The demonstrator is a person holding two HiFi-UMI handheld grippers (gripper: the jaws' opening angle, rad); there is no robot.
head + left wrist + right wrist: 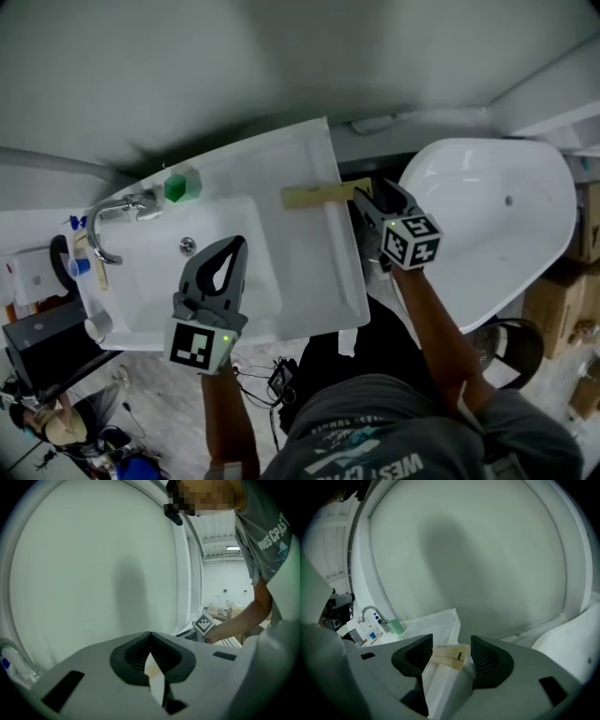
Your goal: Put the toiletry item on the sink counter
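Beige box (319,195) on sink counter (323,258), between spread right tool (373,193); left tool (236,246) pressed together over basin (155,267).

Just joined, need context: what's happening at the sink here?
A person with a gripper in each hand is working over a white sink counter. The right gripper is open at the counter's far right edge, with a beige toiletry box between its jaws. The box lies on the counter and the pads are not pressing on it. The left gripper is shut and empty, held above the basin. The item looks placed.
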